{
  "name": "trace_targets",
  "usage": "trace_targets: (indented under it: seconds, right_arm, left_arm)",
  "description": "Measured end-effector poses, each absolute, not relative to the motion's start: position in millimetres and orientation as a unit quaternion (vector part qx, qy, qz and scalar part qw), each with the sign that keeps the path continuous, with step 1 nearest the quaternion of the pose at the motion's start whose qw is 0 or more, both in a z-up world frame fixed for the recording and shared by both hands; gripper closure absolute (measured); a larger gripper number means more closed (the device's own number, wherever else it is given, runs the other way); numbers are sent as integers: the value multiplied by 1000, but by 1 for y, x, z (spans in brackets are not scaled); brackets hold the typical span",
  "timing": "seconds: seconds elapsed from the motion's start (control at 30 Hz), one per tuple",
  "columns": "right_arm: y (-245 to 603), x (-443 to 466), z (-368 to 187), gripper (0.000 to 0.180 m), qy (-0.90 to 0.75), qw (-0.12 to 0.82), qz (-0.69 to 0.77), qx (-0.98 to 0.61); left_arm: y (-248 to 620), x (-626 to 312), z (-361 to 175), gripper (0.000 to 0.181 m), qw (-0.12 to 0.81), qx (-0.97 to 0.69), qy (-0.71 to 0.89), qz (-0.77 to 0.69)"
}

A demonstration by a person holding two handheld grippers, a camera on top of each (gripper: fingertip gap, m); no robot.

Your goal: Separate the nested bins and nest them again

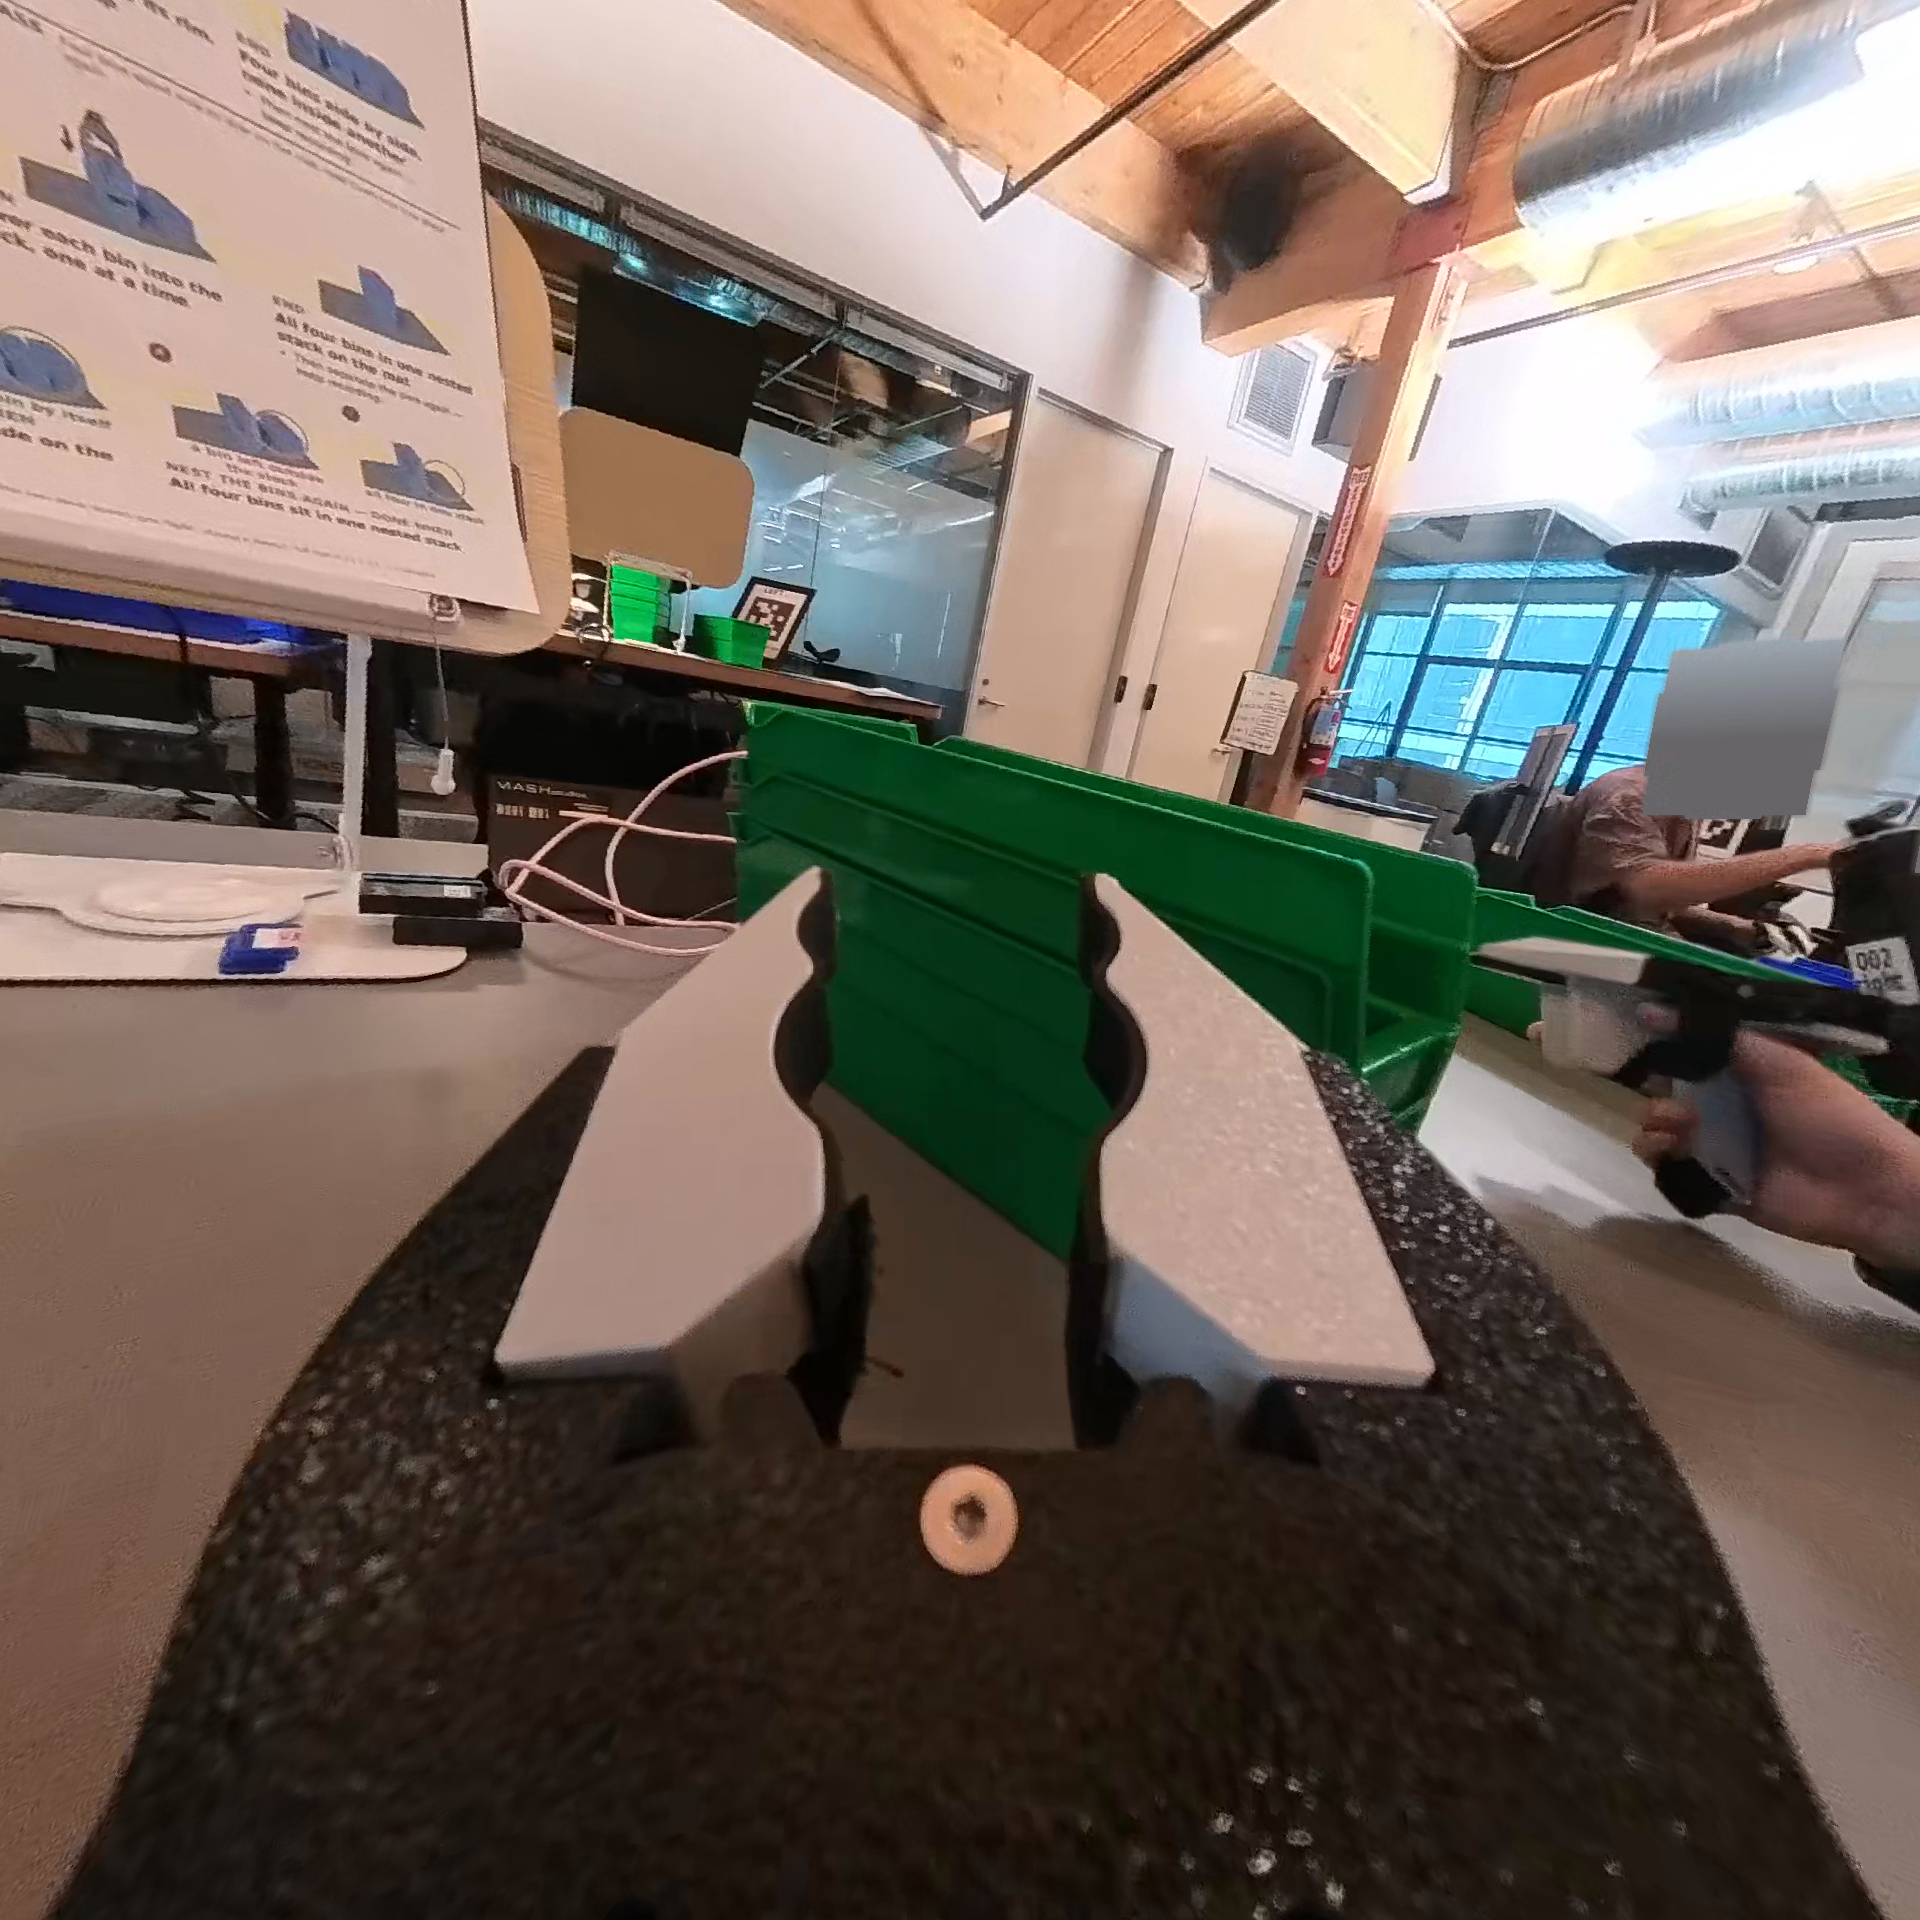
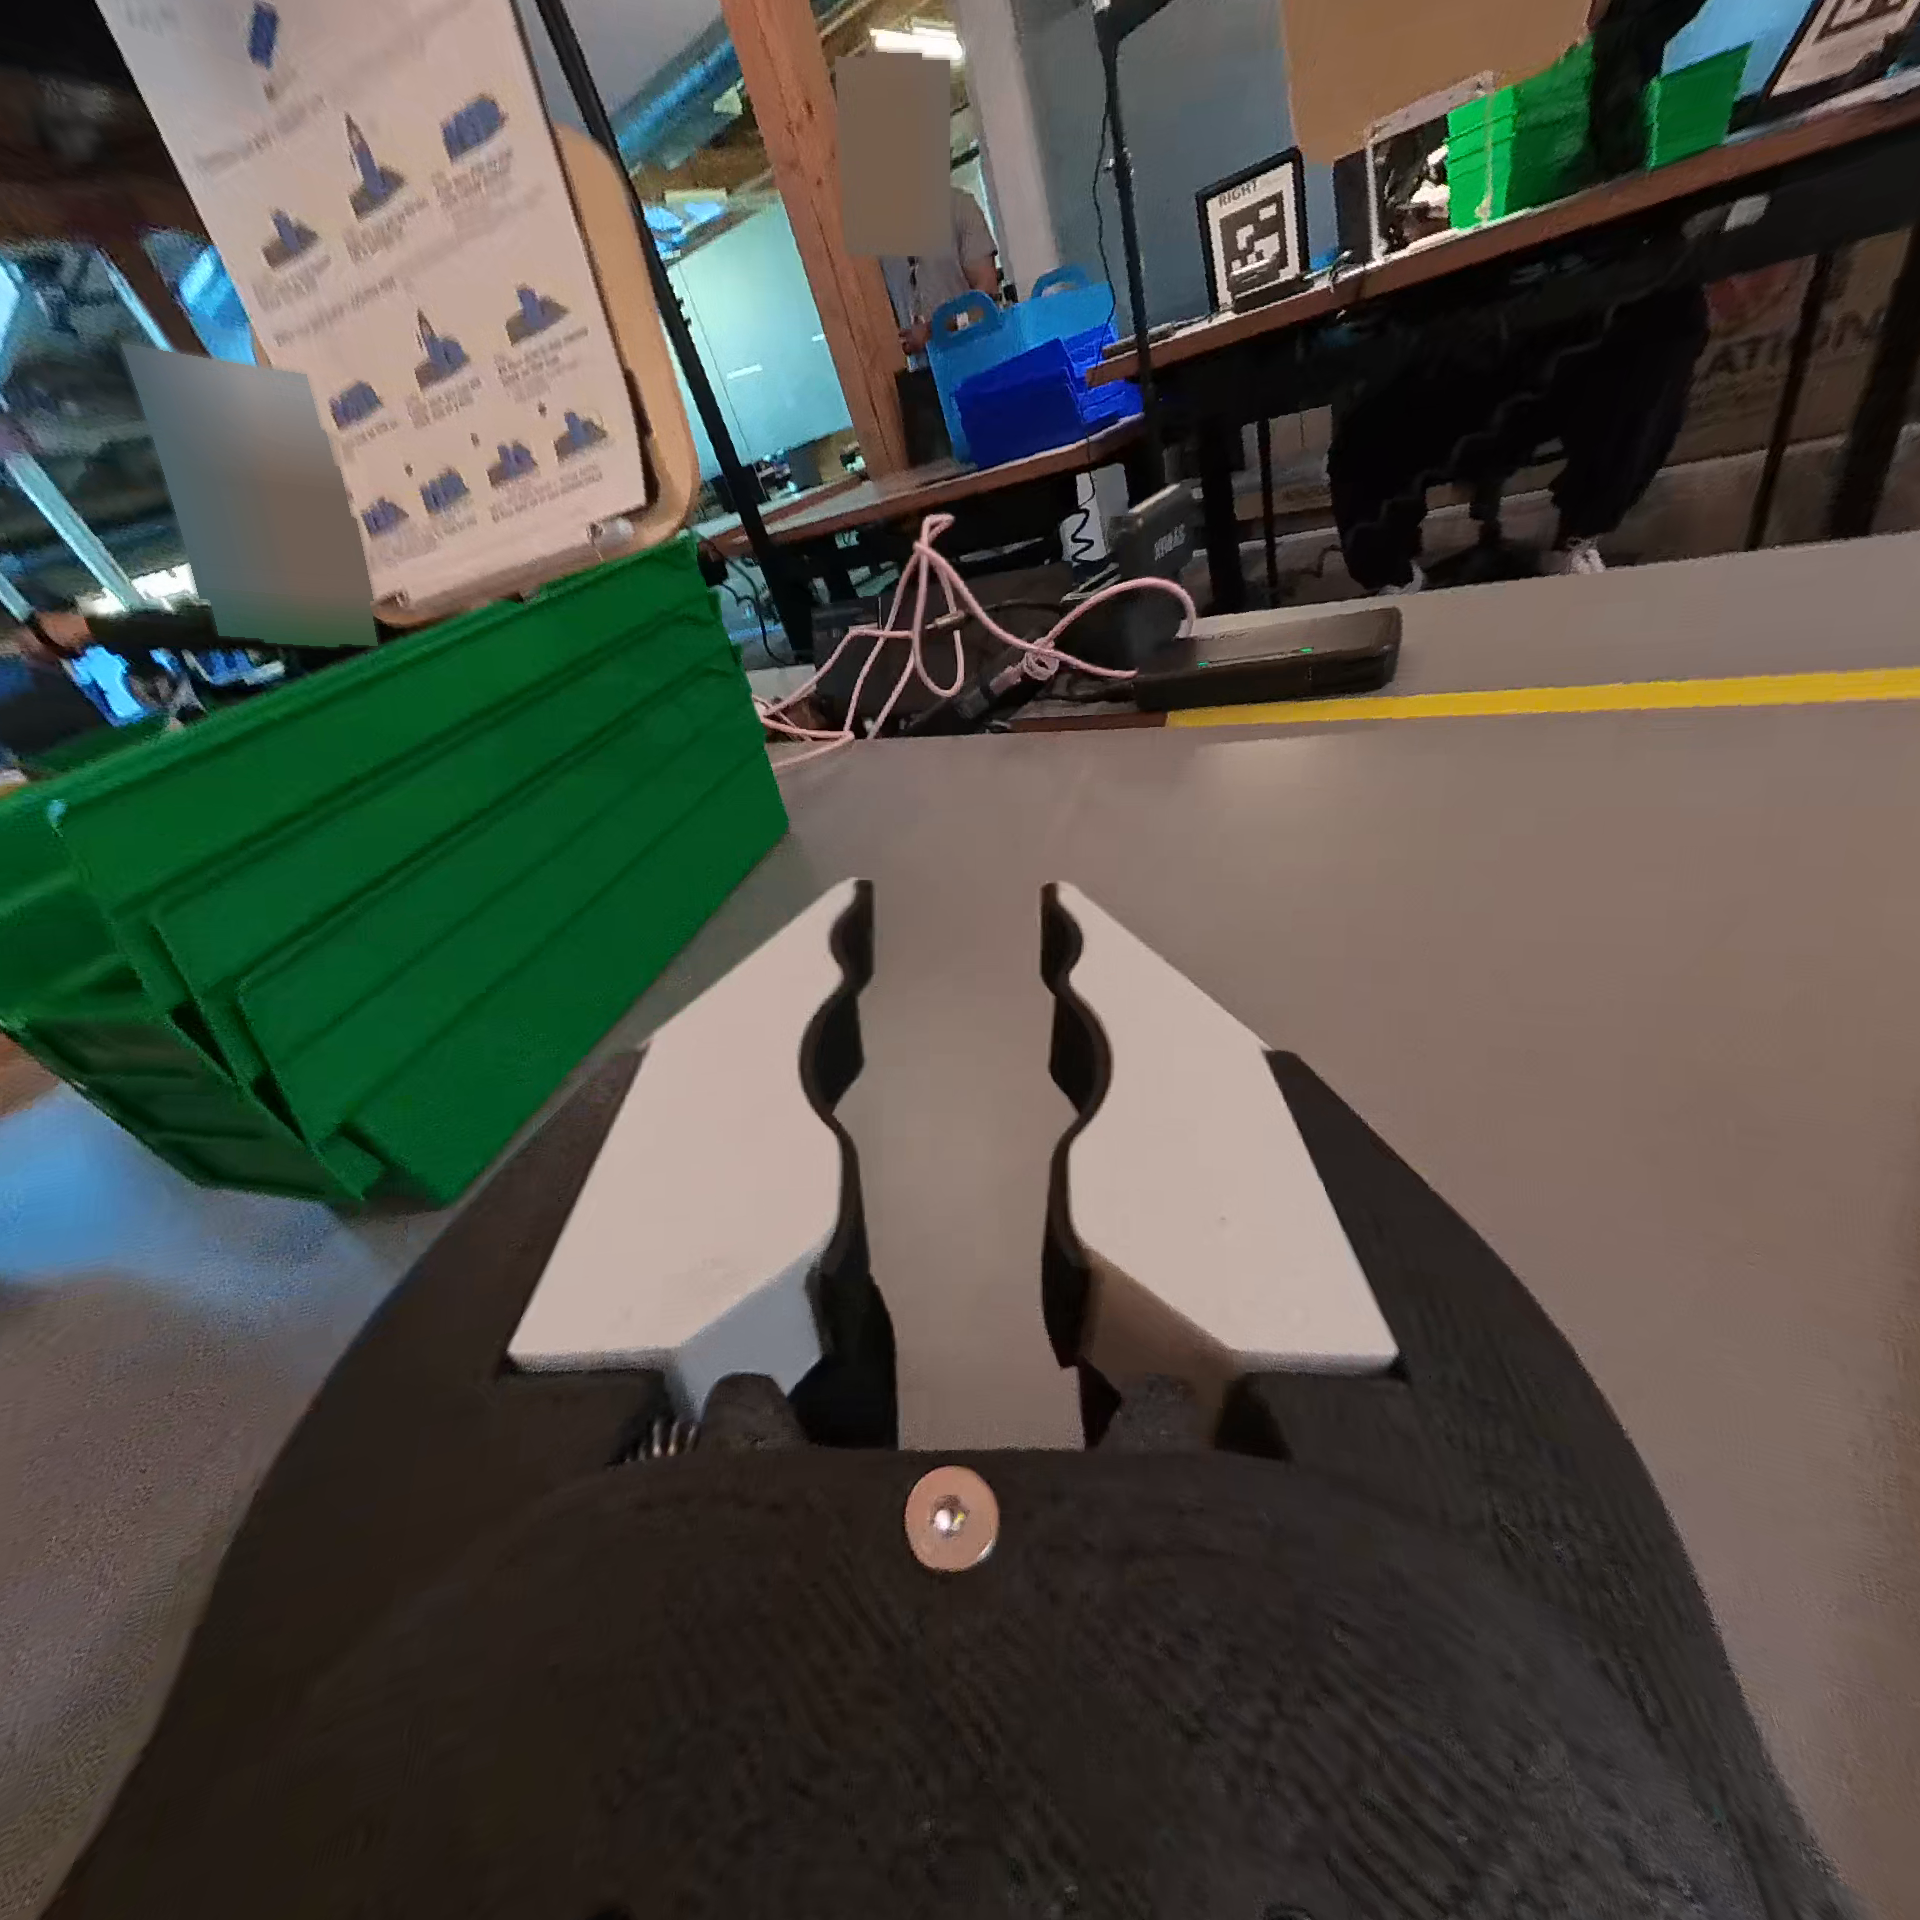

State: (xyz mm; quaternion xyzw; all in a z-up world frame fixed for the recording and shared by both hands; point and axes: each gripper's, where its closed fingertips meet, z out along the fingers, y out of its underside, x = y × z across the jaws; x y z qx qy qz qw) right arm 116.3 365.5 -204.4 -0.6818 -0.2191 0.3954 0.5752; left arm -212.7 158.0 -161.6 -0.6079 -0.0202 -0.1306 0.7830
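A stack of nested green bins (image 1: 1049,914) stands on the grey table, just ahead of my left gripper (image 1: 954,894). That gripper is open and empty, its tips close to the stack's near end wall. In the right wrist view the same green stack (image 2: 416,894) sits at the left, tilted in frame. My right gripper (image 2: 954,899) is open and empty over bare table, to the right of the stack. The right gripper also shows at the right edge of the left wrist view (image 1: 1558,961), held in a hand (image 1: 1808,1153) beside the stack.
An instruction poster (image 1: 239,291) stands at the back left on a white board (image 1: 208,935) with small dark blocks. Pink cables (image 2: 935,634) and a black device (image 2: 1278,655) lie past the table edge. A yellow tape line (image 2: 1558,696) crosses the table. A person (image 1: 1642,852) sits far right.
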Motion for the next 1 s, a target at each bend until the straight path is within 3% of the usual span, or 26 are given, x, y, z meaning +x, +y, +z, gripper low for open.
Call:
trace_targets:
  seconds: [0.1,0.13,0.17,0.2,0.6,1.0]
  right_arm:
    - [360,108,-210,158,-262,587,360,-676]
    - [359,105,-212,159,-278,590,346,-675]
    - [357,102,-215,159,-293,591,333,-673]
    - [355,99,-216,159,-307,592,323,-671]
    - [348,98,-207,163,-391,674,140,-611]
    - [353,98,-214,163,-393,664,142,-620]
  left_arm:
    - [157,-213,-161,140,786,-606,-19,-124]
    - [158,-214,-163,153,782,-612,-16,-116]
    - [160,-217,-167,178,774,-625,-24,-102]
    - [163,-223,-174,181,761,-643,-37,-80]
    - [182,-223,-214,181,672,-740,-29,21]
    - [188,-211,-225,181,648,-761,-1,18]
